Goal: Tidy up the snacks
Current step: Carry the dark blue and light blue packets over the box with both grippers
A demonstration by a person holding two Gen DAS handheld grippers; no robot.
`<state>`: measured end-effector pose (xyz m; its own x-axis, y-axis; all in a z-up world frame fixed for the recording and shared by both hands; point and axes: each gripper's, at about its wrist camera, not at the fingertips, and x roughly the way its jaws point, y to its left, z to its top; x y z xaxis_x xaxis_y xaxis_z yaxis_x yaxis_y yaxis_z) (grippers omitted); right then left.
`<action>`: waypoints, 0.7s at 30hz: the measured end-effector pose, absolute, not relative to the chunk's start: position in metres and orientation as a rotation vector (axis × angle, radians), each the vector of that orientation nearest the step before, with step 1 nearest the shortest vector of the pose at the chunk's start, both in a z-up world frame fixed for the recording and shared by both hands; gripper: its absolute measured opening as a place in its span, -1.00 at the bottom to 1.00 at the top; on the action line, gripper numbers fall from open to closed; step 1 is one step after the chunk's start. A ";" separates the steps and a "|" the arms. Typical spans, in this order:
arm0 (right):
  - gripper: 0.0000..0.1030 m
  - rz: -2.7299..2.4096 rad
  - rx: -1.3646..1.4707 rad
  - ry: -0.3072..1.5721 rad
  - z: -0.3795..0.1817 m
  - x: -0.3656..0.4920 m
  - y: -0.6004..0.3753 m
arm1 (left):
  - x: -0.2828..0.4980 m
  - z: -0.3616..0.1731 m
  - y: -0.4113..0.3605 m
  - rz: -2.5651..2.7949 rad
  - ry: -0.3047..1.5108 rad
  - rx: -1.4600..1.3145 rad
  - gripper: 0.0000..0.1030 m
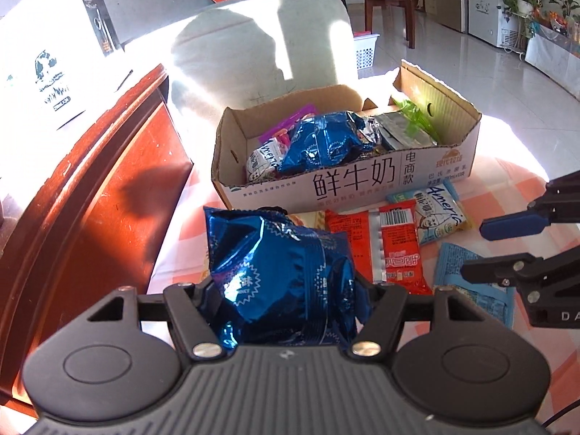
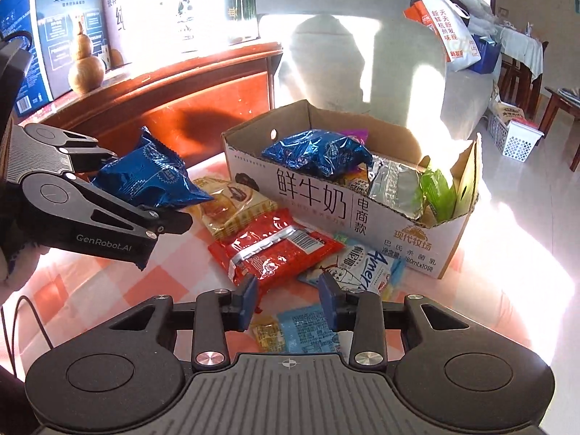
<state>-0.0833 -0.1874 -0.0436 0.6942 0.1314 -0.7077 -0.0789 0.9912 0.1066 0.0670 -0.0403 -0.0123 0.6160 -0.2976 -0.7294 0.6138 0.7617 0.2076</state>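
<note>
Blue foil snack bag [image 1: 279,275] clamped in the left tongs [image 1: 286,290], held off the bench just in front of the cardboard box [image 1: 362,185], near its left end. In the right wrist view the same bag [image 2: 148,177] sticks out sideways from the left tongs [image 2: 145,195], long axis pointing roughly toward the box [image 2: 326,210].

Box is open-topped and already holds another blue foil bag [image 1: 326,145], a purple packet [image 1: 290,123], a white packet with blue lettering [image 1: 262,161], a silver packet [image 1: 402,130] and a green packet [image 1: 417,116] at its right end.

Right tongs [image 2: 290,301] stand apart, nothing between them, hovering over loose packets on the bench: red packet [image 2: 279,253], white-and-blue packet [image 2: 366,272], light blue packet [image 2: 311,330], small yellow packet [image 2: 266,335], yellow bag [image 2: 232,203] lying partly under the red one.

Bench [image 2: 94,290] wears a pink-and-white checked cloth, strong sun patches. Red-brown wooden cabinet [image 1: 108,188] stands beside it, white carton [image 1: 54,54] and a gourd [image 2: 85,65] on top. Tiled floor beyond, white plastic basket [image 2: 514,137], wooden chair [image 1: 391,3].
</note>
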 end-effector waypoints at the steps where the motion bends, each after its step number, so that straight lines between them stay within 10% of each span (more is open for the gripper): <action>1: -0.33 0.115 0.100 0.821 -0.048 -0.084 -0.191 | 0.067 -0.013 -0.040 -0.543 0.734 0.472 0.29; 13: 0.54 0.117 0.154 0.967 -0.081 -0.078 -0.204 | 0.069 -0.013 -0.038 -0.545 0.744 0.453 0.30; 18: 0.55 0.124 0.002 0.965 -0.095 -0.074 -0.190 | 0.070 -0.015 -0.037 -0.538 0.750 0.461 0.30; 21: 0.13 0.142 0.008 0.958 -0.090 -0.077 -0.191 | 0.070 -0.015 -0.038 -0.534 0.745 0.458 0.30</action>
<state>-0.0771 -0.1910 -0.0900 0.5668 0.1238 -0.8145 -0.1171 0.9907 0.0691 0.0699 -0.0381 -0.0145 0.6153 -0.2893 -0.7333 0.6019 0.7731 0.2001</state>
